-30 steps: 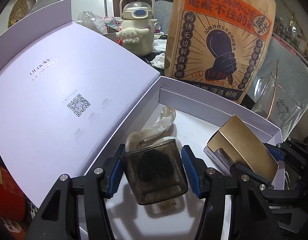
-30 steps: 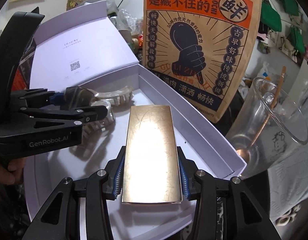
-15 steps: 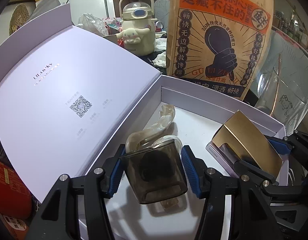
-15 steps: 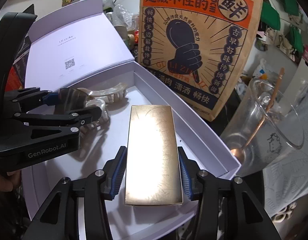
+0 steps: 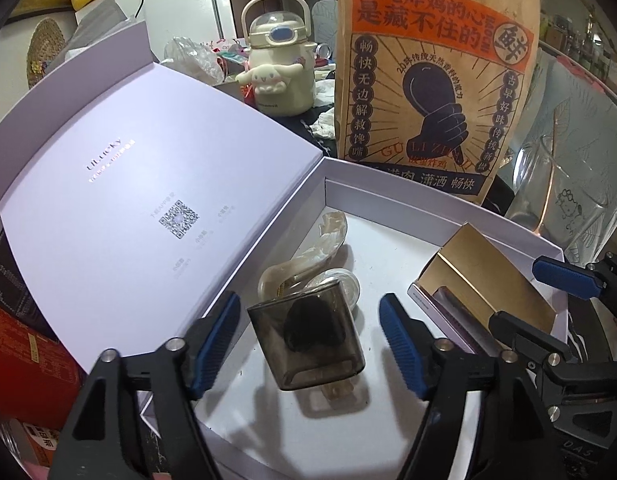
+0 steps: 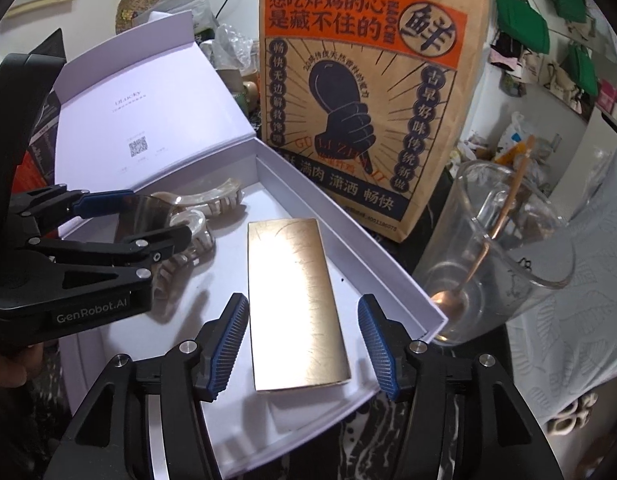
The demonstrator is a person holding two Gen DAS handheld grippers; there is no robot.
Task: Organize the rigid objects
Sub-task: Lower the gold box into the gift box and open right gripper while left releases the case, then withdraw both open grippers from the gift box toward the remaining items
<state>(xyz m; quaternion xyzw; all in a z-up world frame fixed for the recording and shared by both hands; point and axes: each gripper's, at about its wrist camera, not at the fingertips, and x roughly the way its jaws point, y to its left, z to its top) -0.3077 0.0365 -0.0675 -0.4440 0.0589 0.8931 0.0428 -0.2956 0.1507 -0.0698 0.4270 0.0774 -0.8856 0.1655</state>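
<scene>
A white gift box [image 5: 388,204] with its lid open to the left holds the objects; it also shows in the right wrist view [image 6: 340,220]. A smoky dark plastic case [image 5: 308,336] lies in it on top of pearly hair claw clips [image 5: 328,236]. My left gripper [image 5: 308,340] is open around the case, fingers apart from it. A flat gold box [image 6: 296,300] lies in the box's right part. My right gripper [image 6: 304,344] is open on either side of it, not touching. The gold box [image 5: 488,280] also shows in the left wrist view.
A tall kraft paper snack bag [image 5: 432,80] stands right behind the box. A glass mug [image 6: 504,248] with a copper spoon stands at the right. A cream kettle-shaped bottle [image 5: 278,72] and clutter lie behind. A red carton [image 5: 20,360] sits left.
Both grippers have opened. The left let go of the dark case and the right let go of the gold box; both objects now rest in the white box.
</scene>
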